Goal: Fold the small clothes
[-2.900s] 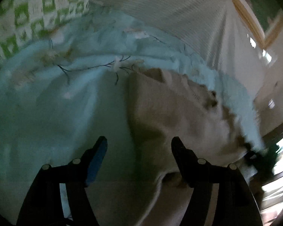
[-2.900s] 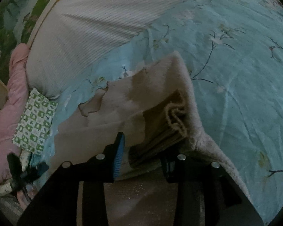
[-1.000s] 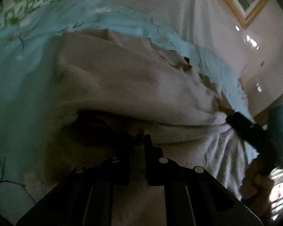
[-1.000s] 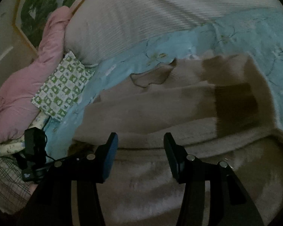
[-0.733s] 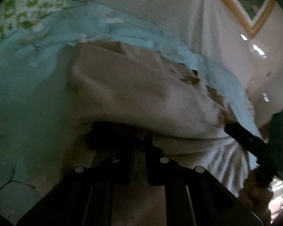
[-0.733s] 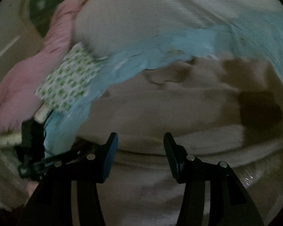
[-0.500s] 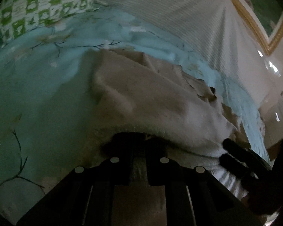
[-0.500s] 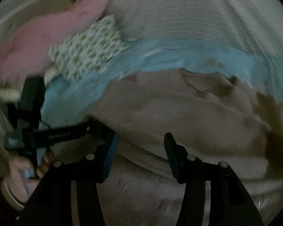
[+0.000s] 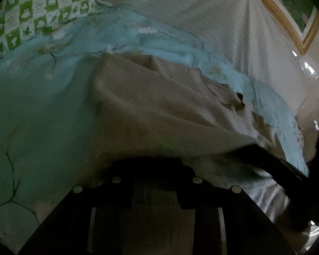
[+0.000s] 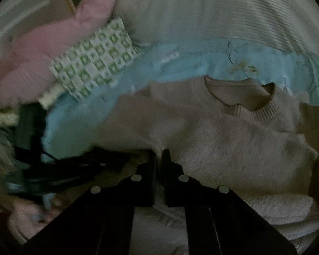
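Sweater: beige, fuzzy knit; lay on the bed, its ribbed collar toward the headboard end, the near hem folded up over the body.
Bed: light blue cover printed with dark branches and pale flowers; carried the sweater.
Left claw: low over the near fold of the sweater; jaws had just been opening and stood at a narrow gap, dim fabric between them; whether the pads pressed on it could not be told, the spot being in deep shadow.
Right claw: jaws had just been closing and stood nearly together, pinching the sweater's folded edge at the tips.
Right claw in the left view: a dark bar at the sweater's right edge.
Left claw in the right view: dark and blurred at the sweater's left edge, a hand below it.
Pillow: green and white check, at the head of the bed, beside a pink blanket.
Bolster: white, ribbed, across the bed beyond the sweater.
Picture frame: gilt, on the wall.
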The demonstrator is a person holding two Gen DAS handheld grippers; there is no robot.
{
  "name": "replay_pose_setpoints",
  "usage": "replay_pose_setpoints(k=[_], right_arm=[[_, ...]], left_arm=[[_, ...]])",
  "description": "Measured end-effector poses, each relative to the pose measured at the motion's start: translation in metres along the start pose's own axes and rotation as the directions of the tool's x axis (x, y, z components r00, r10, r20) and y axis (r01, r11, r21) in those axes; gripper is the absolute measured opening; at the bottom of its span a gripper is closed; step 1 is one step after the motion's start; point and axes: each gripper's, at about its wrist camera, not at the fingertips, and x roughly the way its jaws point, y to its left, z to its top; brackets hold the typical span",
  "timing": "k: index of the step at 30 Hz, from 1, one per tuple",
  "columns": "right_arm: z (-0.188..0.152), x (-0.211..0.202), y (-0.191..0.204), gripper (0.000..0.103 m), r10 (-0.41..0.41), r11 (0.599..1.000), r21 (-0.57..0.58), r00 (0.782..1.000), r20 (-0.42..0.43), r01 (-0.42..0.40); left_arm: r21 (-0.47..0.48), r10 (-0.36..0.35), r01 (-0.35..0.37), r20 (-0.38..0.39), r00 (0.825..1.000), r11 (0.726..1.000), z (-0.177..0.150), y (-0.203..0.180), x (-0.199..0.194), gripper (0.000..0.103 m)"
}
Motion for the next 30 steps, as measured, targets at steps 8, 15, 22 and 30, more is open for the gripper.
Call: replay_pose_setpoints(k=[8, 15, 22, 30], right_arm=[[-0.015, 0.005, 0.006, 0.007, -0.012, 1.000, -0.012, 0.998, -0.061, 0.012], [-0.032, -0.036, -0.010, 0.009, -0.062, 0.996, 0.068, 0.997, -0.034, 0.065], [-0.078, -0.117, -0.032, 0.010, -0.161, 0.971, 0.175, 0.987, -0.009, 0.160], [-0.144, -0.188, -0.040, 0.041, -0.271, 0.928, 0.265, 0.963, -0.008, 0.263]], left_arm=[[-0.196, 0.085, -0.077, 0.034, 0.996, 0.978, 0.007, 0.035, -0.004, 0.019], [-0.136, 0.020, -0.023, -0.018, 1.000, 0.990, -0.018, 0.054, -0.037, 0.027], [-0.001, 0.049, -0.049, -0.020, 0.999, 0.999, -0.060, 0.052, -0.094, 0.052], [0.053, 0.055, -0.051, -0.067, 0.996, 0.997, -0.113, 0.065, -0.129, 0.056]])
